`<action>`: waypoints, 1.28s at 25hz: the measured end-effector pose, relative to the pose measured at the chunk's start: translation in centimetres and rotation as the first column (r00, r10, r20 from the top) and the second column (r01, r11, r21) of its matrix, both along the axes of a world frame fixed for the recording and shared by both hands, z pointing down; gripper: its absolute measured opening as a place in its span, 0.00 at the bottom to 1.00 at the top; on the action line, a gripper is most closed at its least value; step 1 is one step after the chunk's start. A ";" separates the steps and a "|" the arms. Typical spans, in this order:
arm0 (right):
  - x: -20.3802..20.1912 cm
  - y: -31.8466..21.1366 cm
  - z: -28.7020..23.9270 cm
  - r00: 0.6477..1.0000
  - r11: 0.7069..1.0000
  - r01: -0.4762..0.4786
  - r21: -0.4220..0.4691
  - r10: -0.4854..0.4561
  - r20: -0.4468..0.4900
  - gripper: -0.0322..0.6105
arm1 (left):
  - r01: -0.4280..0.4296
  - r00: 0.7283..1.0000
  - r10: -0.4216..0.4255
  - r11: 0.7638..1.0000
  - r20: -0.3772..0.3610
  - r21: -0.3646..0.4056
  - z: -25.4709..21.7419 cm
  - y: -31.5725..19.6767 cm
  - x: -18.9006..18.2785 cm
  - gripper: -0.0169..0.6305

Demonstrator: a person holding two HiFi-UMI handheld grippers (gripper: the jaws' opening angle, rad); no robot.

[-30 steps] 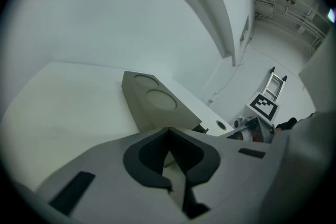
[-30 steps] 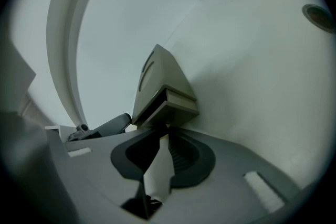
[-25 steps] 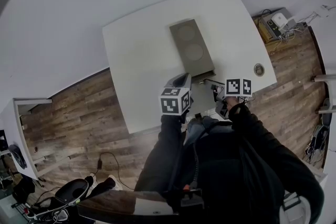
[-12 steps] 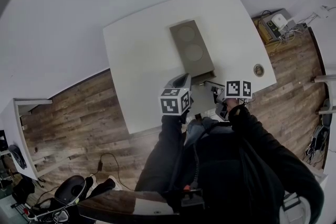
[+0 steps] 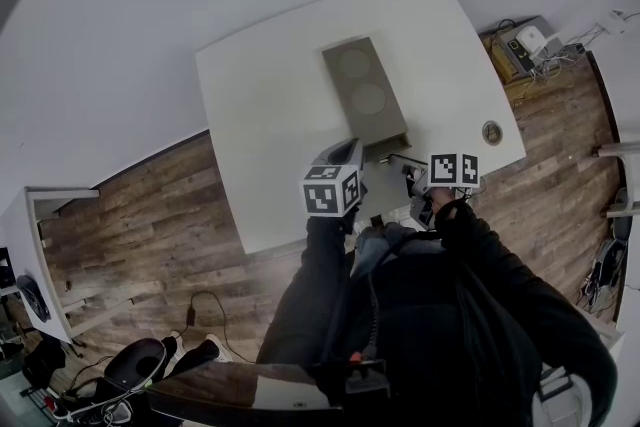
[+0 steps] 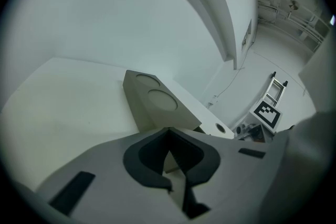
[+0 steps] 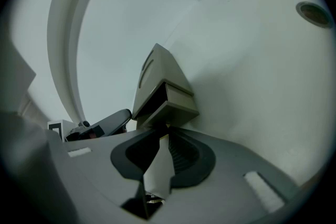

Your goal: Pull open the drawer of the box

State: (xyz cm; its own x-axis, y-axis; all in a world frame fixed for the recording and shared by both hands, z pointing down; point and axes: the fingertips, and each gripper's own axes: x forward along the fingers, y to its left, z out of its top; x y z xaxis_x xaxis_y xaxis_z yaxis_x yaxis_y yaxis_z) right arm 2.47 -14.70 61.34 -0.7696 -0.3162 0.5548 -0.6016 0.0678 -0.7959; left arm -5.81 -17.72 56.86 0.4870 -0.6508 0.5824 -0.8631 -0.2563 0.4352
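1. A white table (image 5: 270, 105) with a plain, flat top carries everything.
2. A long grey-beige box (image 5: 365, 95) lies on it near the middle, with two round recesses in its top face.
3. The drawer (image 7: 179, 98) stands partly out of the box's near end.
4. A small round ring (image 5: 492, 132) sits near the table's right edge, well apart from the box.

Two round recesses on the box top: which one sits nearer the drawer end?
The recess closer to the person; the drawer juts out at that end. The other recess lies farther away.
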 end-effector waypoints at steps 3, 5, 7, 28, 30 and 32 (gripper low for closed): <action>0.1 0.0 0.1 1.000 1.000 0.000 0.001 0.000 0.001 0.14 | -0.001 1.000 0.001 1.000 0.000 -0.001 0.0 -0.1 0.0 0.03; 0.1 0.1 0.0 1.000 1.000 -0.001 -0.001 0.001 0.000 0.14 | -0.002 1.000 0.002 1.000 0.000 -0.001 0.0 -0.1 0.0 0.03; 0.2 0.2 0.0 1.000 1.000 -0.002 -0.001 0.002 -0.001 0.14 | -0.002 1.000 0.002 1.000 0.000 0.000 0.0 -0.1 0.1 0.03; 0.4 1.0 0.0 1.000 1.000 -0.004 -0.005 0.004 -0.004 0.14 | -0.001 1.000 0.001 1.000 -0.005 0.001 0.0 -0.1 0.1 0.03; 0.4 1.0 0.1 1.000 1.000 -0.003 -0.005 0.003 -0.003 0.14 | -0.003 1.000 0.003 1.000 -0.005 -0.001 0.0 -0.1 0.1 0.03; 0.5 1.0 0.1 1.000 1.000 -0.002 -0.005 0.002 -0.006 0.14 | -0.004 1.000 0.004 1.000 -0.004 0.000 0.1 -0.1 0.1 0.03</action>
State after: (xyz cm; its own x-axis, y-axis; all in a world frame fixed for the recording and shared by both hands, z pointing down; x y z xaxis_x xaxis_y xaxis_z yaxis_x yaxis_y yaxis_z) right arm 2.95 -13.65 61.46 -0.7656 -0.3152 0.5608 -0.6064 0.0627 -0.7927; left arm -5.67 -17.86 56.95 0.4922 -0.6487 0.5805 -0.8601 -0.2598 0.4390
